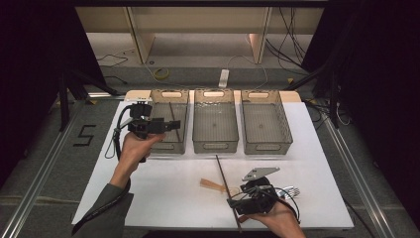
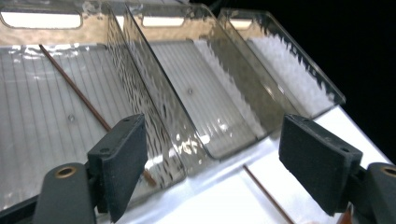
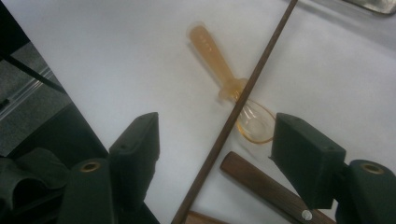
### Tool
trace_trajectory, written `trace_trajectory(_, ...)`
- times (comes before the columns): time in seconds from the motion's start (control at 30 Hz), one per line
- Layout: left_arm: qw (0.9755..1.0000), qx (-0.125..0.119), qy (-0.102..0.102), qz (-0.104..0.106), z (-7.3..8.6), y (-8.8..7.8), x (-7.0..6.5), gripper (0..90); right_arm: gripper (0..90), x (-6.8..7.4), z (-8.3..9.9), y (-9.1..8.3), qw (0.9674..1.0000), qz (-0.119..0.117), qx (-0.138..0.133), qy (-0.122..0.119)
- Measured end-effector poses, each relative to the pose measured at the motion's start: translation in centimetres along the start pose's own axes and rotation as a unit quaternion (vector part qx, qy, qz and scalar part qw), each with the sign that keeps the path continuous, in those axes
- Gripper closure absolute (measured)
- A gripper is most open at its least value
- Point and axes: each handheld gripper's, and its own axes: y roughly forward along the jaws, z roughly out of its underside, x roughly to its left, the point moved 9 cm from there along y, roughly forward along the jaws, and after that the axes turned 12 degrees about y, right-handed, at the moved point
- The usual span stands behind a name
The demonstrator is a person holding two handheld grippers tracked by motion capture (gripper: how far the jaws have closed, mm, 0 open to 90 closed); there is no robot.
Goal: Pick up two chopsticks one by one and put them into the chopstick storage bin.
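1. I am looking down on a white table top (image 1: 163,198) lying under even light.
2. Grey floor (image 1: 44,148) is showing on both sides, with a black "5" mark (image 1: 84,135) on it.
3. Pale wooden furniture legs (image 1: 141,37) are standing beyond the table.
4. Cables (image 1: 292,34) are trailing over the floor there.
5. Dark curtains (image 1: 29,59) are closing in both sides.

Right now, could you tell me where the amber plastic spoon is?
The amber plastic spoon lies on the white table beside the right gripper, with a brown chopstick lying across its neck.
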Motion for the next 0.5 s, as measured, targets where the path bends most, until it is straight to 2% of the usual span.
trace_trajectory(0.07,0.9999,-0.011,-0.004,0.004,0.1,-0.4,-0.4,22.2,36.9,-0.1,0.1,0.2,1.0000,0.006,0.005,-0.001)
trace_trajectory(0.2,0.9997,-0.005,0.001,0.024,1.4,-0.5,-1.4,21.4,40.9,-0.1,0.3,0.8,0.9999,0.009,0.013,0.000)
trace_trajectory(0.37,0.9996,-0.002,0.012,0.027,3.0,-0.5,-2.2,20.3,46.2,-0.1,0.5,1.5,0.9994,0.015,0.031,-0.003)
trace_trajectory(0.5,0.9992,-0.012,0.021,0.031,4.0,-0.9,-2.6,20.1,49.6,-0.1,0.6,2.0,0.9990,0.018,0.040,-0.002)
